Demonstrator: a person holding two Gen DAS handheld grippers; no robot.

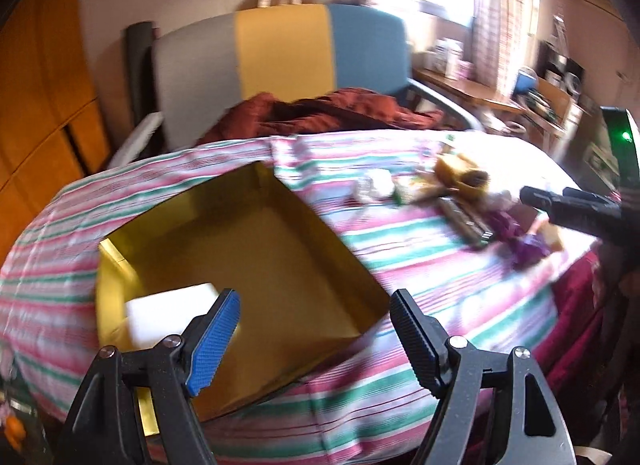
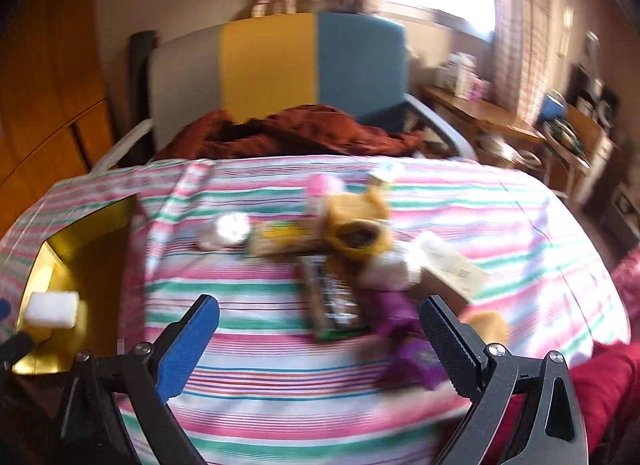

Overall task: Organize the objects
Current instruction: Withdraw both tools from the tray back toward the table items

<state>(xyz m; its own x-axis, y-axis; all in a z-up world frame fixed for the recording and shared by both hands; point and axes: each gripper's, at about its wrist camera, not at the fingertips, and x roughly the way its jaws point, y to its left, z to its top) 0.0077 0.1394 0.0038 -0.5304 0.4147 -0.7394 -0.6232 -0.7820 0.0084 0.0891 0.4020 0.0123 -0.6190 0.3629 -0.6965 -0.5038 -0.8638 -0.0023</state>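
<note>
Left tongs gape empty over gold box, white block inside | right tongs gape empty before clutter pile on striped desk | risk: overlapping items may snag or drag together.

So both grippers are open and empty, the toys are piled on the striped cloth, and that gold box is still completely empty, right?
Not quite: the gold box already holds a white block in one corner, as the left wrist view shows. The rest stands: the left gripper and right gripper are open and empty, and the toys lie on the striped cloth.
</note>
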